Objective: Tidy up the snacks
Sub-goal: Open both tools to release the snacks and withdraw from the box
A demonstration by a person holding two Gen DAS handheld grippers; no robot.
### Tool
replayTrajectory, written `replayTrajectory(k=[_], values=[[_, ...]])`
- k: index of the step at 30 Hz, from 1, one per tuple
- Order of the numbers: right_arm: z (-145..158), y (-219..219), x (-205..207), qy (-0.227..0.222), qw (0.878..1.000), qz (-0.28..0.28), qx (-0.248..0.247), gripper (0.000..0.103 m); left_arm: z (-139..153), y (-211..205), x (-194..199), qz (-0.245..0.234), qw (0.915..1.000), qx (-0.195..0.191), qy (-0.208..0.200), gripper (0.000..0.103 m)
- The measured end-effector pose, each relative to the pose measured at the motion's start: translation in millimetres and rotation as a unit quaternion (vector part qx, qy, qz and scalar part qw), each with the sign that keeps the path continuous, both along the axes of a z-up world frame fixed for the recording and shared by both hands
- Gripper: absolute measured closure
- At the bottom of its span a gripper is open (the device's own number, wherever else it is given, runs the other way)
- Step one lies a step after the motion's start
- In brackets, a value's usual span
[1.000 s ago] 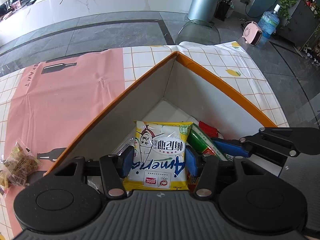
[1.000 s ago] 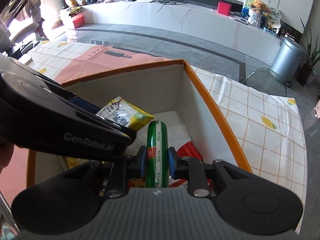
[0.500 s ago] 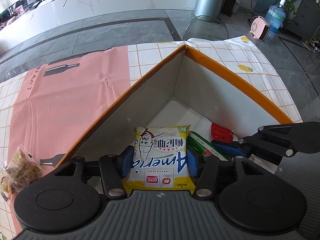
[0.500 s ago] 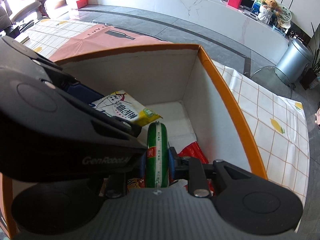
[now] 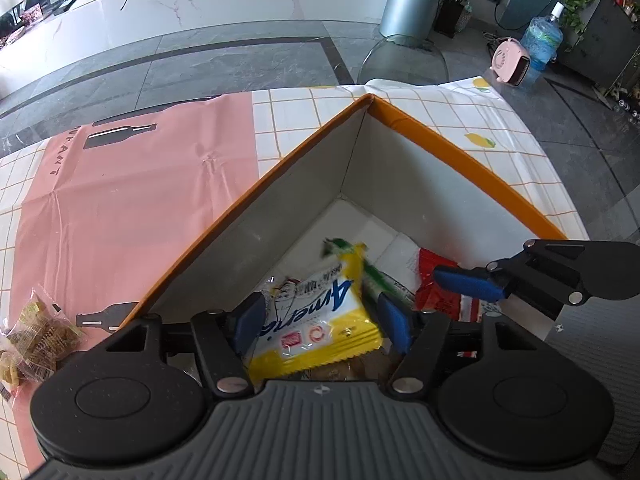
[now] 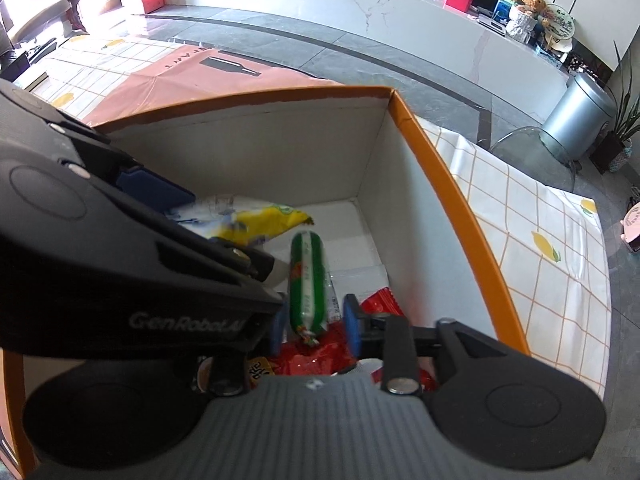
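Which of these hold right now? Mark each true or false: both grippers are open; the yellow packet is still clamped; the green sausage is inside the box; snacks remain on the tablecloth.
1. Both grippers are open. True: the left gripper and right gripper stand apart from their snacks.
2. The yellow packet is clamped. False: it lies loose and tilted between the open fingers.
3. The green sausage is inside the orange box. True.
4. No snacks remain on the tablecloth. False: a clear snack bag lies left of the box.
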State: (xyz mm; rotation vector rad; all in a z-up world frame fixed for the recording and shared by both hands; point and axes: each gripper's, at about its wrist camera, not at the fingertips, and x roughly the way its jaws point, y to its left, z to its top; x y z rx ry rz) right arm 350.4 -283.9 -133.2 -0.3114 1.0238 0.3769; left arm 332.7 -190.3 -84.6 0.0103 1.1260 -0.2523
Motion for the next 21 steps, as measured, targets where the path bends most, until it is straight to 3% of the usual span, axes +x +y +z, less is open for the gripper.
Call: replayTrajectory(k=[4,12,17,21], values=[[6.0,-2.8,-3.0,-0.003,1.000,-0.009,0.000,0.062,9.6,3.7,-4.6,0.002,0.9999,-0.008,-0.007,0.017],[28.3,-1.1,-9.2,-0.013,0.999,-0.030,0.011,0.045,39.7,14.7,-21.1,-0.005,0.9994,-0.022,-0.027,0.016],[48.8,3.7,-19.0,-0.023,0.999,-0.037,0.013,0.044,60.1,24.6,-33.8,-0.007,0.9988,-0.030,-0.038,0.016],[65.7,9.4,-28.9,-0.022,0.999,-0.046,0.010,0.038,78.7,37.1,-50.8,-0.003,0.9980,-0.031,-0.054,0.016]])
